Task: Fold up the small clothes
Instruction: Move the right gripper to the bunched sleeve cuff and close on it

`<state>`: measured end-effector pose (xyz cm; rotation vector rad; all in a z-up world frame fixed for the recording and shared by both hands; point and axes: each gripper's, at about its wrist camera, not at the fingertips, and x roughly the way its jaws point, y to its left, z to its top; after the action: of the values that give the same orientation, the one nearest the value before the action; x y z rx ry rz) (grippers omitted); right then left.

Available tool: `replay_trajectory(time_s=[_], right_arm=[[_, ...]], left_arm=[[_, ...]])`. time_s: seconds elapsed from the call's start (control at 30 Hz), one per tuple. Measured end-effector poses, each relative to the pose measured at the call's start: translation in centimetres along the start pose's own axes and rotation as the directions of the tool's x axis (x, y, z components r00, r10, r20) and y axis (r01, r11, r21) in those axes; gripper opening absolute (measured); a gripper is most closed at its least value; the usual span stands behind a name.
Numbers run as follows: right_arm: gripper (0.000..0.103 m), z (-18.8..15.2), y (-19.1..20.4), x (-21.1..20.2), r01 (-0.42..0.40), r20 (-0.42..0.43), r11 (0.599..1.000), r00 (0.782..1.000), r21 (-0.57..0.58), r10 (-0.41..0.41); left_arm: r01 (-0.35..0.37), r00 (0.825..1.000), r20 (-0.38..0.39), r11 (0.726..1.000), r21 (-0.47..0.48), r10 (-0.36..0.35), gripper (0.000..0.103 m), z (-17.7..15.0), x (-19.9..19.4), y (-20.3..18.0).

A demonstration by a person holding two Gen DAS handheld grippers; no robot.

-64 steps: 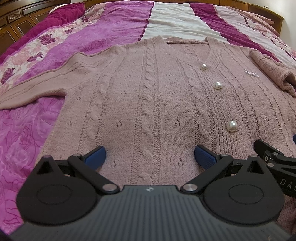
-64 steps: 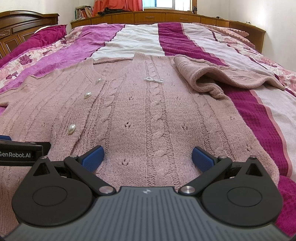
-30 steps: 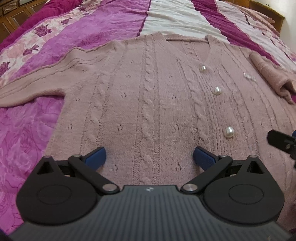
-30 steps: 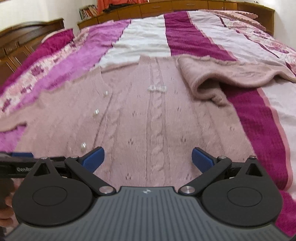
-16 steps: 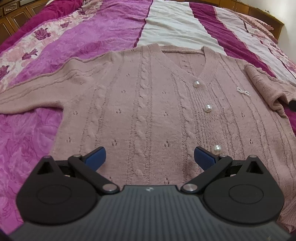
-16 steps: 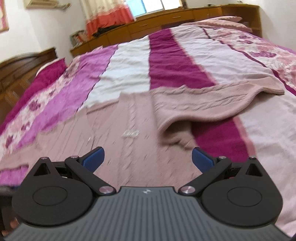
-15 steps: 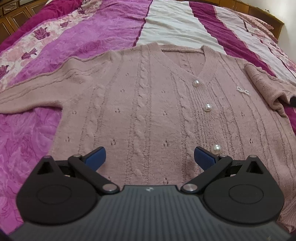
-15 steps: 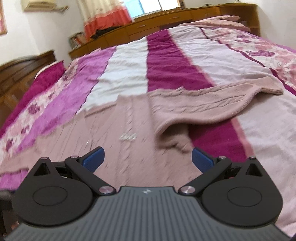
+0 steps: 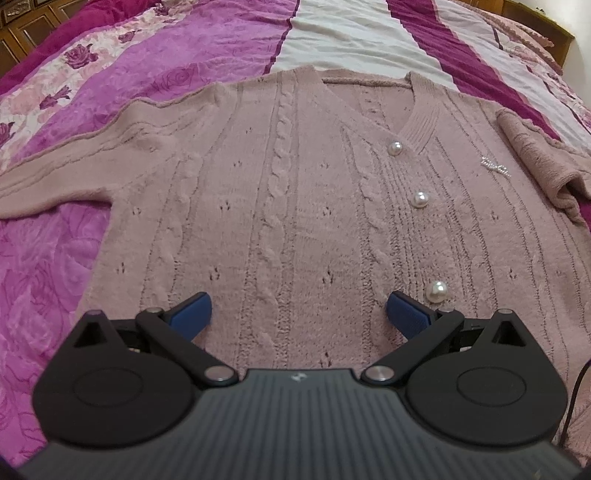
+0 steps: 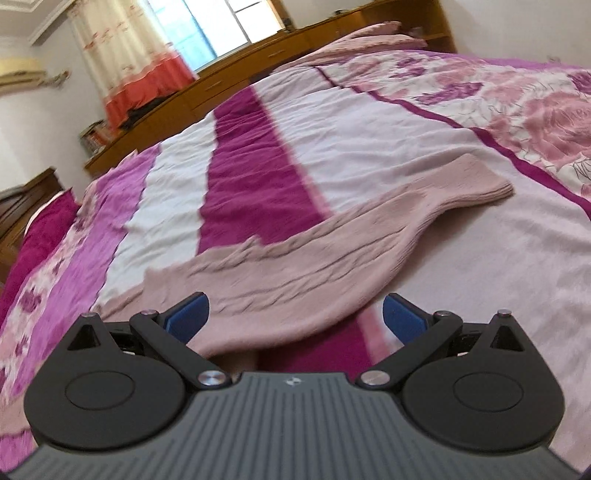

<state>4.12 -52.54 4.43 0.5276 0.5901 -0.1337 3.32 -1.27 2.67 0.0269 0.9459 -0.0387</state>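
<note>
Left wrist view: a dusty-pink cable-knit cardigan (image 9: 295, 192) lies face up and flat on a bed's striped magenta, pink and white bedspread (image 9: 207, 48), its V-neck toward the far side. The left gripper (image 9: 297, 314) hovers low over the hem area, jaws wide and holding nothing. 3 pearl buttons (image 9: 420, 199) run down the placket, and a small sparkly brooch (image 9: 494, 167) sits on the chest. One sleeve (image 9: 55, 173) stretches out straight across the bedspread; the other bunches at the frame's right edge.

Right wrist view: the right gripper (image 10: 295, 314) points at the other sleeve (image 10: 332, 251), which trails away over the bedspread, its ribbed cuff (image 10: 476, 184) lying flat at the far end. The jaws are wide, empty. The frame is motion-blurred. Wooden cabinets (image 10: 258, 70) and a curtained window (image 10: 221, 29) line the far wall.

The step in hand appears to be bringing this sleeve in across the body. Doing it well likely means gripping near the cuff through both knit layers, lifting only enough to clear the fabric, and laying it straight across the chest without dragging the loose, stretchy knit or snagging the buttons.
</note>
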Motion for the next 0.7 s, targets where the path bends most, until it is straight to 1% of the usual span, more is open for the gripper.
replay_trajectory(time_s=[0.1,0.2,0.33,0.43,0.53,0.57,0.6,0.63,0.67,0.7], right_arm=[[0.103,0.9,-1.5,1.6,0.034,0.016,0.999,0.999,0.026,-0.035],[0.103,1.5,-3.1,3.3,0.063,0.012,0.995,0.998,0.075,-0.064],[0.102,2.3,-5.1,5.0,0.04,0.033,0.989,0.998,0.14,-0.046],[0.095,3.0,-5.6,6.1,0.027,0.051,0.988,0.998,0.149,-0.035],[0.077,3.7,-5.9,7.0,0.023,0.06,0.984,0.998,0.179,-0.034],[0.061,3.8,-6.0,7.1,0.024,0.055,0.981,0.998,0.191,-0.035],[0.041,4.1,-6.1,7.4,0.027,0.046,0.979,0.998,0.201,-0.037],[0.031,4.3,-6.2,7.6,0.038,0.035,0.977,0.998,0.211,-0.047],[0.014,4.6,-6.4,7.6,0.043,0.034,0.974,0.998,0.222,-0.052],[0.008,4.8,-6.7,7.4,0.035,0.041,0.972,0.998,0.232,-0.046]], left_arm=[[-0.002,1.0,-0.01,1.0,-0.003,0.002,0.103,0.0,0.4,0.0],[-0.012,1.0,-0.019,1.0,0.007,0.013,0.103,-0.2,0.8,-0.2],[-0.019,0.999,-0.025,1.0,0.01,0.02,0.103,-0.2,1.1,-0.3],[-0.028,0.999,-0.024,0.999,0.014,0.029,0.103,-0.3,1.2,-0.5],[-0.035,0.999,-0.02,0.999,0.022,0.035,0.103,-0.4,1.2,-0.6],[-0.035,0.999,-0.021,0.999,0.023,0.035,0.103,-0.3,1.3,-0.6],[-0.035,0.999,-0.022,0.999,0.022,0.035,0.103,-0.3,1.3,-0.6],[-0.034,0.999,-0.024,0.999,0.022,0.035,0.103,-0.3,1.3,-0.6],[-0.034,0.999,-0.025,0.999,0.022,0.035,0.103,-0.2,1.3,-0.6],[-0.034,0.999,-0.025,0.999,0.022,0.034,0.103,-0.2,1.3,-0.6]])
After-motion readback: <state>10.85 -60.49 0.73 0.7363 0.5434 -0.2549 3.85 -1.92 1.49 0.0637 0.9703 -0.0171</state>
